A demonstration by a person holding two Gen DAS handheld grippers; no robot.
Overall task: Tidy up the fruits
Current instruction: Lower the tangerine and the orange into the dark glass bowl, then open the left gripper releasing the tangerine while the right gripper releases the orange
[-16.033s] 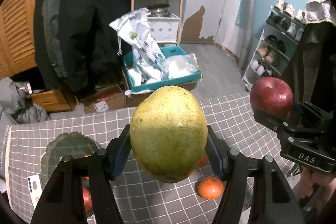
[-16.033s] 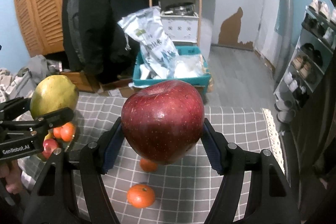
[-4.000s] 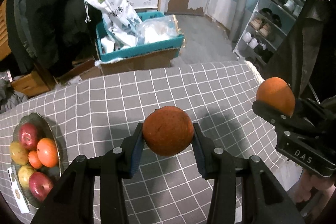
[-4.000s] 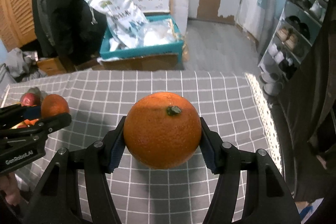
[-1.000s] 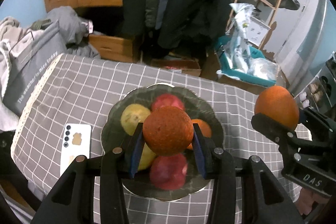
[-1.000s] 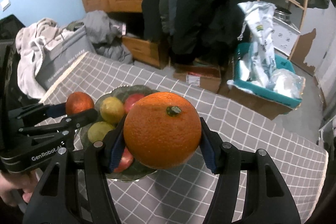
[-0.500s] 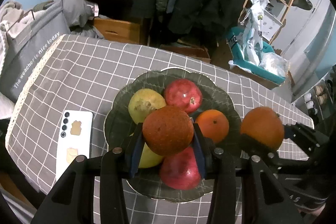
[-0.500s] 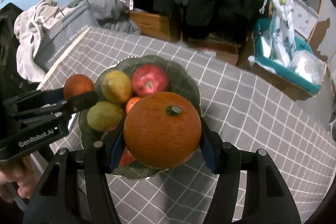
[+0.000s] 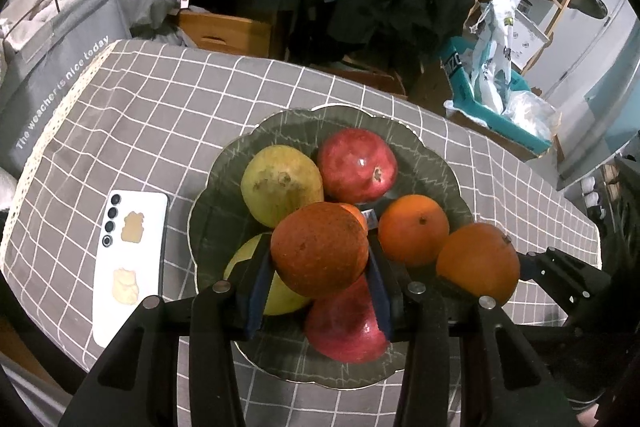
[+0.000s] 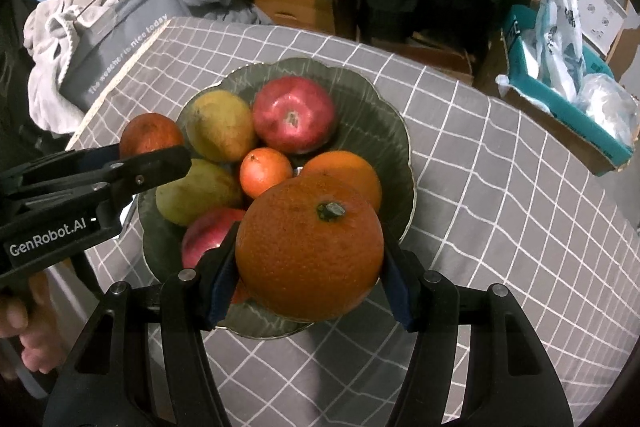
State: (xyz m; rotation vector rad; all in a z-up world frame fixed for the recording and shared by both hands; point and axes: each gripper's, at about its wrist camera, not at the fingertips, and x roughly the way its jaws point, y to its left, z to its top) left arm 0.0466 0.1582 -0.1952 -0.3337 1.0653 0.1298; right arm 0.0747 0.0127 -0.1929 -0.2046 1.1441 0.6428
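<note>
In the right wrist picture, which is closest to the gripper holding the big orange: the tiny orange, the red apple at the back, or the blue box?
From the right gripper:
1. The small round orange in the middle of the green plate, just past the held large orange.
2. The shiny red apple at the plate's far side.
3. The teal cardboard box, off the table, far right.

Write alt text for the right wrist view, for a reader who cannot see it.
The right hand-held gripper holds a large orange just above a green scalloped plate already piled with apples, pears and oranges. At left, the left hand-held gripper holds a darker orange over the plate's edge. The plate sits on a grey checked tablecloth.
</note>
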